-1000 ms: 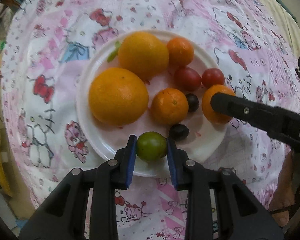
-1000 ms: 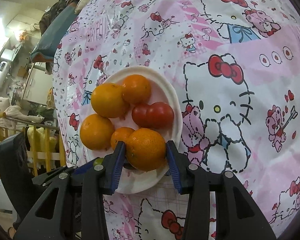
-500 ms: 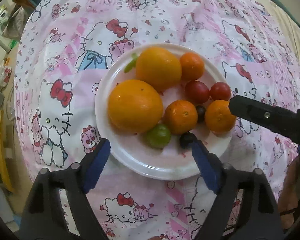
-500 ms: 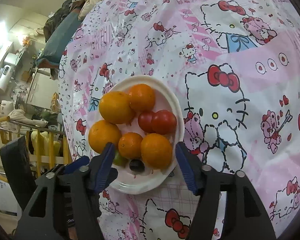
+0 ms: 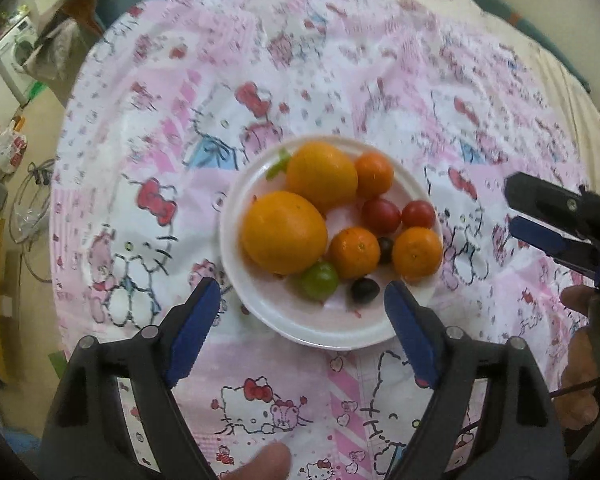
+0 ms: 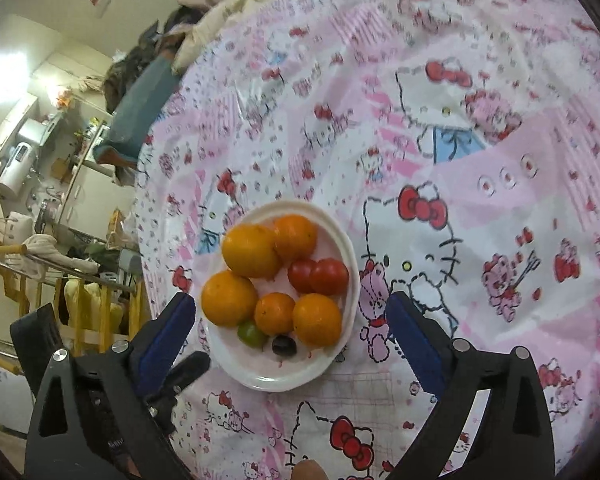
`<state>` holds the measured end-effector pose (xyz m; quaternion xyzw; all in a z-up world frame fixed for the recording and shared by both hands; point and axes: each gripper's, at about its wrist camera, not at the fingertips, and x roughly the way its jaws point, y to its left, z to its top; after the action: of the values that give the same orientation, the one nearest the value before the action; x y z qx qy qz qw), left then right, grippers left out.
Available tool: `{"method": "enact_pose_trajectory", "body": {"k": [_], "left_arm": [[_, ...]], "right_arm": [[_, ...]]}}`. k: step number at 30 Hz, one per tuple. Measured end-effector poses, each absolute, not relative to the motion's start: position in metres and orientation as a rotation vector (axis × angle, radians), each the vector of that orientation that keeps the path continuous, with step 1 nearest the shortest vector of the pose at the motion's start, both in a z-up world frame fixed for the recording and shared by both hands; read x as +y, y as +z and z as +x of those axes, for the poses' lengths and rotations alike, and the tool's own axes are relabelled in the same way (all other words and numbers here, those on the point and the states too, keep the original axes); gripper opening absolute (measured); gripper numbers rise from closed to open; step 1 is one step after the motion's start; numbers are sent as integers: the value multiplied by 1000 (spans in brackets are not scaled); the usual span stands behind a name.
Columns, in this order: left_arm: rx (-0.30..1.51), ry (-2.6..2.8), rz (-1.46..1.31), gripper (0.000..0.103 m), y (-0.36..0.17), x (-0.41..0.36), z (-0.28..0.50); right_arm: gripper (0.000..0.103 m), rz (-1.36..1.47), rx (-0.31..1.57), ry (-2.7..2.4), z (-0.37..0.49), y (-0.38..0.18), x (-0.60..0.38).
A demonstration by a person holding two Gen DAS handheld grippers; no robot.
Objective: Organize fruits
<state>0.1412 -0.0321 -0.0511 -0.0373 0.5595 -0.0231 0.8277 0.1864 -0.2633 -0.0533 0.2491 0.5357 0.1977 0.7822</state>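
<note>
Nearest the left wrist camera, left gripper (image 5: 302,320) is spread wide and holds nothing, hovering above the near rim of the round white plastic plate (image 5: 324,334); right gripper (image 6: 290,334) is likewise wide open and empty above the same plate, seen from the other side. Plate sits on the pink-and-white cartoon-cat tablecloth (image 5: 180,128) covering the counter. All visible fruit is on the plate: small green round fruit (image 5: 319,280) and dark purple grape (image 5: 365,290) at the near edge, second dark grape (image 5: 385,249) wedged between two small orange mandarins (image 5: 355,253), then two red cherry tomatoes (image 5: 381,216), two big oranges (image 5: 284,232) touching each other, third small mandarin (image 5: 374,174) at the far rim. Judgement: placement step looks finished, both tools clear of the fruit. No loose fruit visible on the cloth, so next move probably just calls for backing off without clipping the plate rim, or finding remaining fruit out of view.
</note>
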Motion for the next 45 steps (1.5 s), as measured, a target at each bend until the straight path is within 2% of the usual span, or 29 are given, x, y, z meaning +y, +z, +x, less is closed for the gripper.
{"method": "enact_pose_trajectory", "body": {"k": [4, 5, 6, 8, 24, 30, 38, 45], "left_arm": [[1182, -31, -87, 82, -41, -22, 135], [1166, -25, -94, 85, -36, -19, 130], [1156, -25, -97, 93, -33, -17, 128], [1124, -34, -108, 99, -25, -14, 118], [987, -55, -102, 103, 0, 7, 44], [850, -28, -115, 103, 12, 10, 23], [767, 10, -68, 103, 18, 5, 10], [785, 58, -47, 103, 7, 4, 17]], "right_arm": [[98, 483, 1071, 411, 170, -30, -267], [98, 477, 1058, 412, 164, -25, -267], [98, 473, 1052, 416, 161, -23, -267], [98, 445, 1037, 424, 150, -16, -263], [103, 226, 890, 348, 64, 3, -256], [103, 182, 838, 302, 39, 9, -251], [103, 164, 785, 262, 32, 10, -247], [103, 174, 802, 281, 44, 2, -235]]}}
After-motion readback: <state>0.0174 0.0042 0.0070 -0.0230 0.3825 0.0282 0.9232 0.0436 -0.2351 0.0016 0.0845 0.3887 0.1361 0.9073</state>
